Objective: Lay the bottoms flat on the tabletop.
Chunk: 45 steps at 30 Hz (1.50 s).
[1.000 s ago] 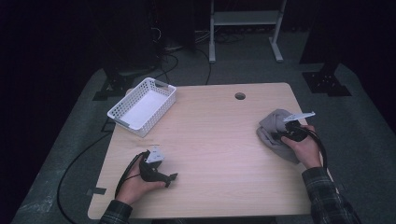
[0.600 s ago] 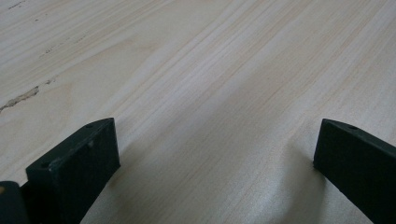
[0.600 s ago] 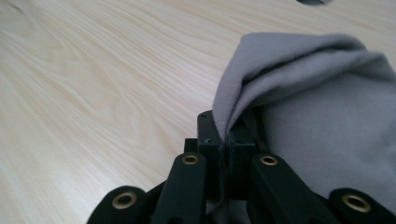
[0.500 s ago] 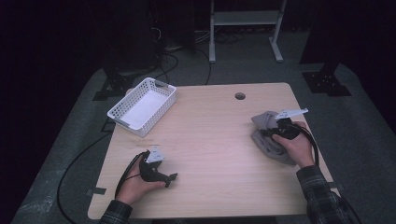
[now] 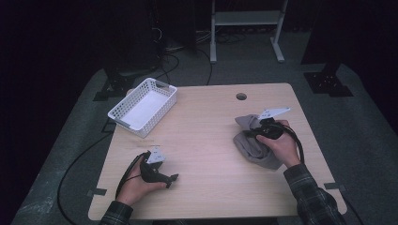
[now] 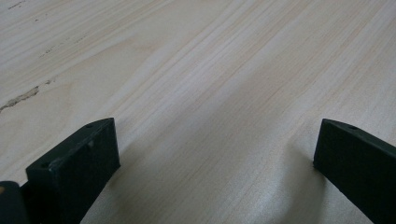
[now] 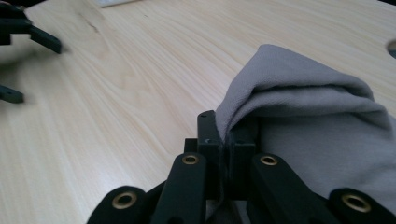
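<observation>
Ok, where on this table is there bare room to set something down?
The middle of the table is bare, between the white basket at the far left and the grey cloth pinched by the right gripper. The far edge by the hole is free too. The right side is crowded.

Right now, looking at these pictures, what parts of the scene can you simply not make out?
- High view: the part of the grey cloth under the right hand and the right gripper is covered.
- High view: the inside of the white basket looks bare, but anything small there is too small to tell.
- Right gripper view: the cloth runs past the right and bottom edges.
- Left gripper view: the open left gripper is cut off by the bottom edge.
</observation>
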Motion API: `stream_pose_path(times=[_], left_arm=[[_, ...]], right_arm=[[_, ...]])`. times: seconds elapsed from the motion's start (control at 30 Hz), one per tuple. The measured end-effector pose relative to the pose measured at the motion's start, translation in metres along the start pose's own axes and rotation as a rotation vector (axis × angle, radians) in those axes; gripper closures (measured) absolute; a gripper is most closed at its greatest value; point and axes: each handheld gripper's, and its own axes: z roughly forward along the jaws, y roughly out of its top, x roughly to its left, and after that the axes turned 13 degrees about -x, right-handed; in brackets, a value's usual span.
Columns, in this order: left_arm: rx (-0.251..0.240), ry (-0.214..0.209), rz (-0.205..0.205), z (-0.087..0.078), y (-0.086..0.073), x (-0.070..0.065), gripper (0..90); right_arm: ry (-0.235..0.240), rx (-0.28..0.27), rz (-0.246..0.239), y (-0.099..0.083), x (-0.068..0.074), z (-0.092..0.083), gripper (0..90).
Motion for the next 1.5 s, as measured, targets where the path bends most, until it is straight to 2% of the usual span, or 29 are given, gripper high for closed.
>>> stream_pose_path(times=[0.4, 0.57, 0.7, 0.9, 1.1, 1.3, 1.5], left_arm=[[-0.002, 0.0, -0.002, 0.0, 0.0, 0.0, 0.0], [-0.002, 0.0, -0.003, 0.0, 0.0, 0.0, 0.0], [-0.002, 0.0, -0.002, 0.0, 0.0, 0.0, 0.0], [-0.002, 0.001, -0.003, 0.0, 0.0, 0.0, 0.0], [-0.002, 0.0, -0.003, 0.0, 0.0, 0.0, 0.0], [-0.002, 0.0, -0.002, 0.0, 0.0, 0.0, 0.0], [-0.001, -0.001, -0.001, 0.0, 0.0, 0.0, 0.0]], right_arm=[[0.091, -0.031, -0.059, 0.023, 0.032, 0.022, 86.0], [0.1, -0.058, -0.088, 0.034, 0.042, 0.022, 86.0], [0.087, -0.078, -0.103, 0.038, 0.043, 0.013, 86.0], [0.049, -0.127, -0.085, 0.042, 0.031, -0.007, 85.9], [-0.013, -0.165, -0.051, 0.039, 0.01, -0.031, 85.9], [-0.076, -0.163, -0.004, 0.029, -0.012, -0.044, 85.9], [-0.139, -0.136, 0.042, 0.013, -0.033, -0.048, 85.9]])
